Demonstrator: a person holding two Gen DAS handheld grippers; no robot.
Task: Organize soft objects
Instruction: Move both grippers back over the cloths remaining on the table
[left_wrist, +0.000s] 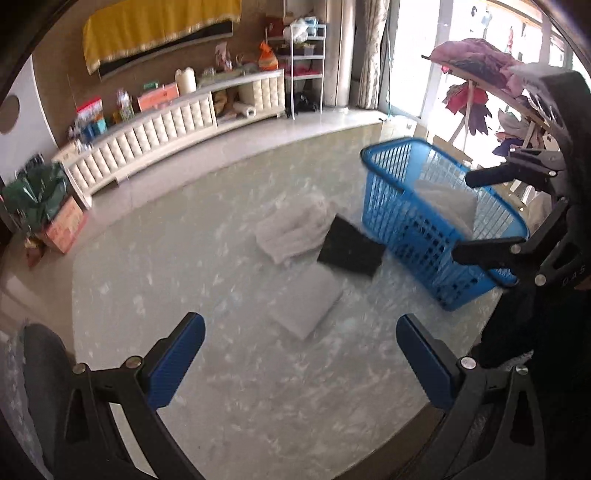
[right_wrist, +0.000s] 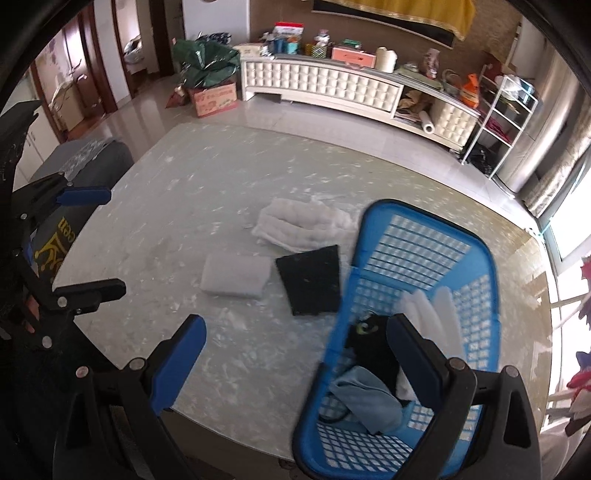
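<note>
A blue plastic basket (left_wrist: 436, 206) (right_wrist: 424, 258) stands on the marble table; it holds a white foam piece (right_wrist: 432, 317), a black cloth (right_wrist: 373, 343) and a light blue towel (right_wrist: 365, 398). On the table beside it lie a black square pad (left_wrist: 351, 251) (right_wrist: 312, 278), a grey-white foam block (left_wrist: 304, 306) (right_wrist: 234, 275) and a folded white fluffy towel (left_wrist: 291, 229) (right_wrist: 299, 223). My left gripper (left_wrist: 299, 360) is open and empty above the table, short of the foam block. My right gripper (right_wrist: 295, 363) is open and empty over the basket's near left rim.
The marble table (left_wrist: 258, 398) (right_wrist: 177, 192) has a rounded front edge. A grey chair (right_wrist: 88, 158) stands at its left. A white cabinet (right_wrist: 332, 85) and a wire shelf (right_wrist: 506, 110) stand at the far wall. A clothes rack (left_wrist: 491, 74) stands by the window.
</note>
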